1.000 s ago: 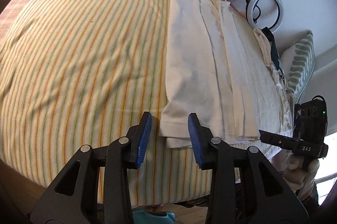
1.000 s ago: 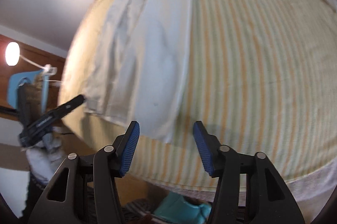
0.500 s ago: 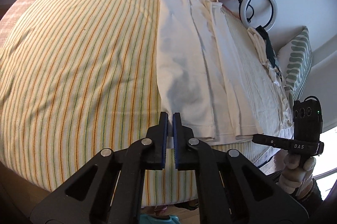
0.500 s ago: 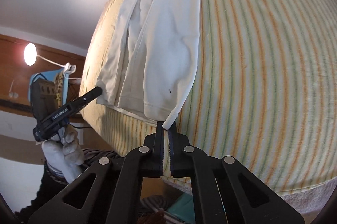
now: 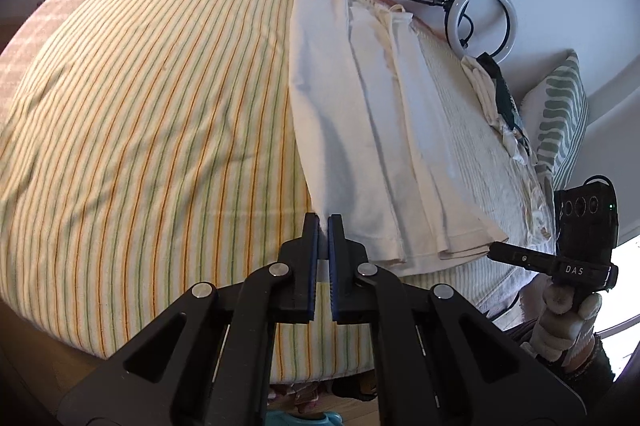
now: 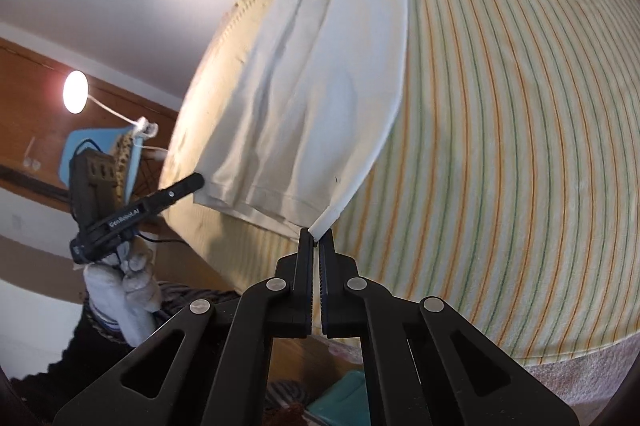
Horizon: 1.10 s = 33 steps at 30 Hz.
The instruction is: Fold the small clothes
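A cream-white folded cotton garment lies lengthwise on a bed covered by a yellow sheet with orange and green stripes, its near hem corners lifted: the left tool is pinching one corner and the right tool the other. Past the garment's far side sit a heap of pale clothes and a green-and-white patterned pillow. A white ring light leans on the pale wall, and a lit lamp glows against brown wood panelling.
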{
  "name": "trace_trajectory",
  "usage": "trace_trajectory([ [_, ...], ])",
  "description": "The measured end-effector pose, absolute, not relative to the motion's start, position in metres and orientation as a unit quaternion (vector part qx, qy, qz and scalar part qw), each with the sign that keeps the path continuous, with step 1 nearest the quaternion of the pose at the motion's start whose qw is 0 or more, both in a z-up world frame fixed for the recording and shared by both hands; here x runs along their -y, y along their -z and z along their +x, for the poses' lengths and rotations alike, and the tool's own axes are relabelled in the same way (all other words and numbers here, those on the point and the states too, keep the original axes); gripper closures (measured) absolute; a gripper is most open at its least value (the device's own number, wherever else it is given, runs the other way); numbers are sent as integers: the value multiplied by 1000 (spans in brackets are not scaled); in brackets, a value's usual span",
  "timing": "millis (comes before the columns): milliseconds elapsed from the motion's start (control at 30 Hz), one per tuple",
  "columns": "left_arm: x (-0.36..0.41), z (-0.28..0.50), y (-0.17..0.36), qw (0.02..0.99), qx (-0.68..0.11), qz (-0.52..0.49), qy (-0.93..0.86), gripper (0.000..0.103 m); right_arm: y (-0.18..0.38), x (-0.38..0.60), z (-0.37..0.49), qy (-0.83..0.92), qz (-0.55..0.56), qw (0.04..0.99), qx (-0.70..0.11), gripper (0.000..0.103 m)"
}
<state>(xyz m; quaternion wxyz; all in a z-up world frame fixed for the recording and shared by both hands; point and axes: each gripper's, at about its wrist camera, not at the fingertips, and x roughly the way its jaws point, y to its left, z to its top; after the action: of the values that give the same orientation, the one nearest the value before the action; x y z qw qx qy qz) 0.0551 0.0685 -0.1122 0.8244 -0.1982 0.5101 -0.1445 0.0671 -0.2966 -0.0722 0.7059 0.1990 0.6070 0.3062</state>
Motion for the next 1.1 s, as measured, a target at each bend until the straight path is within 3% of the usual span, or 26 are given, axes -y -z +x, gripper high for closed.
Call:
trace_trajectory([
  [600, -61, 145, 81, 833, -485, -229, 135, 101, 41, 303, 140, -271, 242, 743, -562, 102],
  [1100, -64, 192, 114, 824, -505, -238, 96, 101, 89, 297, 197, -230, 255, 745, -572, 102],
])
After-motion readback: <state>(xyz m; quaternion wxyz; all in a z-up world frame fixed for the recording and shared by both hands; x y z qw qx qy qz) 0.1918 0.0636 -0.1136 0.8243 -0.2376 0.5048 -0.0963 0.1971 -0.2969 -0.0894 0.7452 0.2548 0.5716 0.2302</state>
